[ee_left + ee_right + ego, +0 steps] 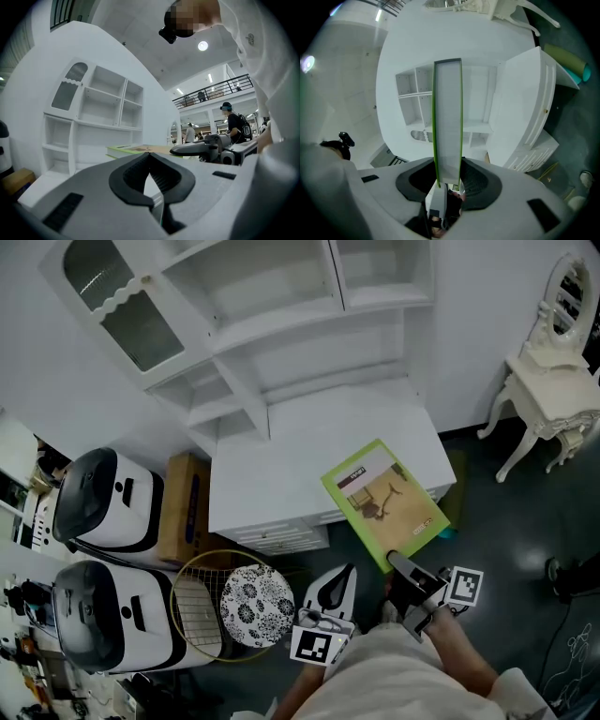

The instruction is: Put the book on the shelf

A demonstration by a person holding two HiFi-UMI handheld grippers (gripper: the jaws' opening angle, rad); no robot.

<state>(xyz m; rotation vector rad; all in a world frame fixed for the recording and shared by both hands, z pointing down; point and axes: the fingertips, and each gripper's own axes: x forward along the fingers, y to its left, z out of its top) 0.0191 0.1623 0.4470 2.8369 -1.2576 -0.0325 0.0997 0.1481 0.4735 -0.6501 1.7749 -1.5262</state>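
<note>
My right tongs point(448, 165) are clamped on the green-edged book point(447, 117). In the head view it sits at centre right, over the white table's point(272, 474) front right edge. My left tongs point(150, 155) are together, empty. The shelf point(281, 329) stands at upper centre.

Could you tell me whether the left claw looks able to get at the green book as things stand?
Probably yes. The left claw, shut and empty, sits beside the right claw, which grips the green book by its near edge in the air; nothing stands between them, though the claw must open first.
</note>
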